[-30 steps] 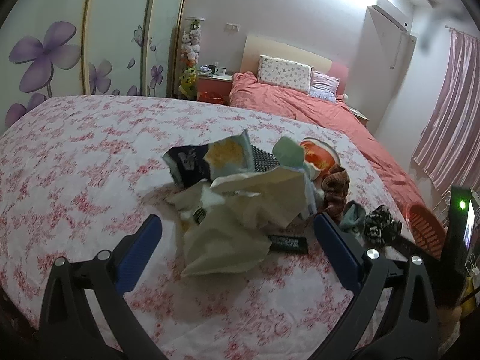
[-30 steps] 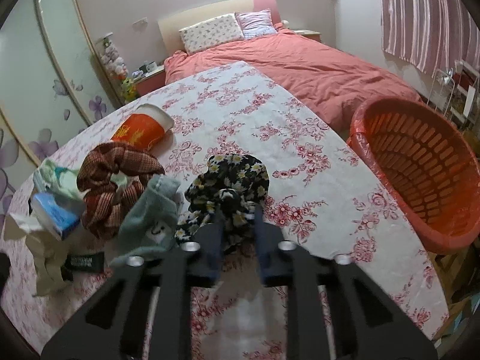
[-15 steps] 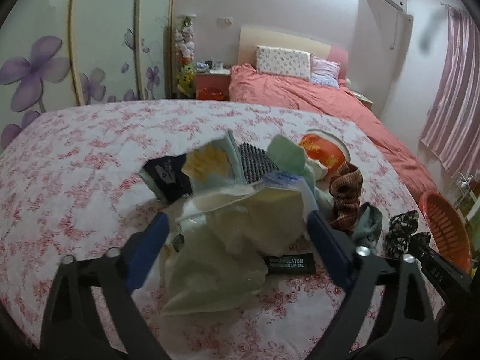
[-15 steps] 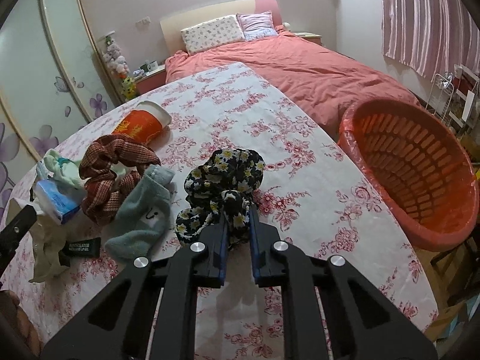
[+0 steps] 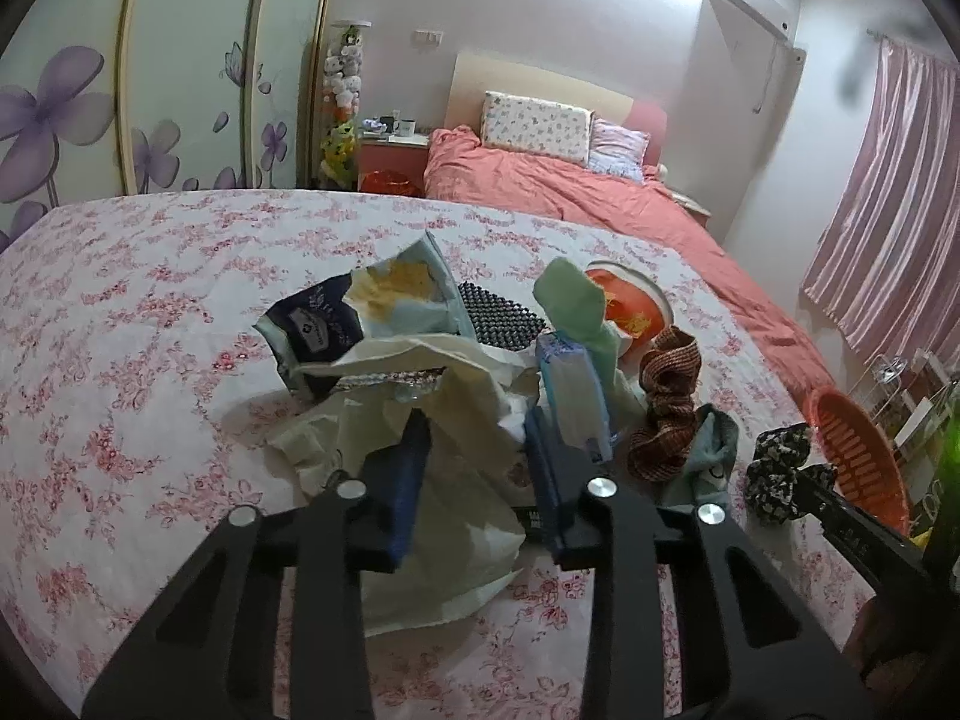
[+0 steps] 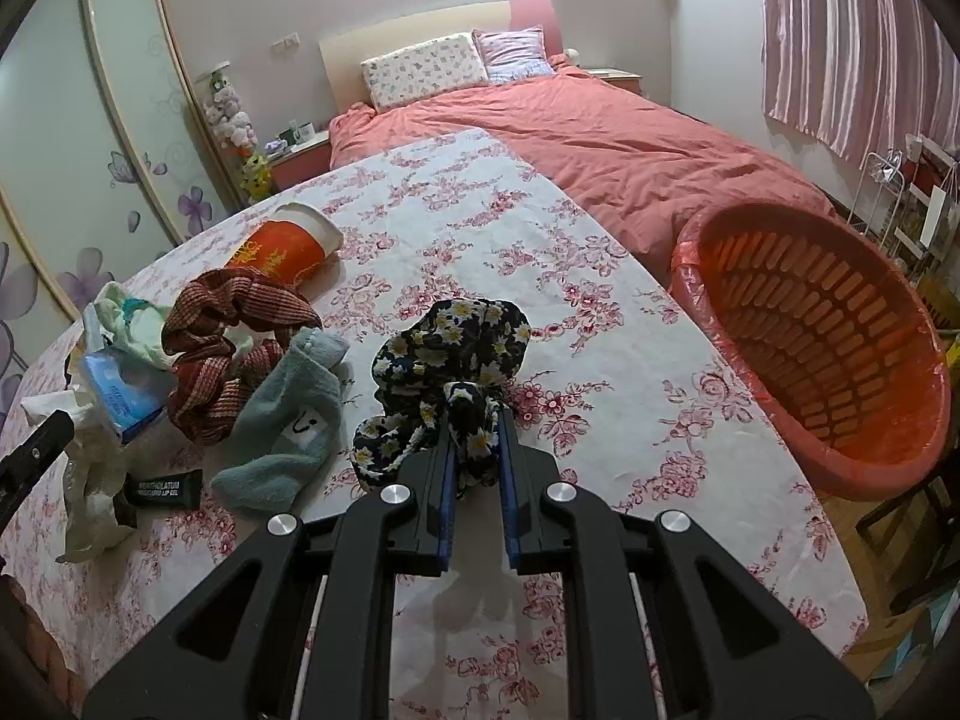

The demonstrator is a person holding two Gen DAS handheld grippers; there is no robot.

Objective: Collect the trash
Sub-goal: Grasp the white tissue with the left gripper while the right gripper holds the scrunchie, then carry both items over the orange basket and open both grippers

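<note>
A crumpled cream plastic bag (image 5: 456,420) lies in the trash heap on the flowered tablecloth. My left gripper (image 5: 474,468) is closing on it, blue pads pressing into its folds from both sides. Around it lie a chip packet (image 5: 360,312), a blue tissue pack (image 5: 570,396) and an orange paper cup (image 5: 630,306) on its side. My right gripper (image 6: 474,426) is shut on a black daisy-print scrunchie (image 6: 456,336) that rests on the cloth. The orange slatted basket (image 6: 810,348) stands off the table's right edge.
A brown plaid scrunchie (image 6: 234,330), a teal sock (image 6: 288,420) and a black lip-gel tube (image 6: 159,489) lie between the two grippers. A bed with a salmon duvet (image 6: 600,138) is beyond the table. Wardrobe doors with purple flowers (image 5: 60,108) line the left.
The left jaws have come in from wide open onto the cream bag, and that gripper has edged forward into the heap. The right gripper has stayed put with the scrunchie.
</note>
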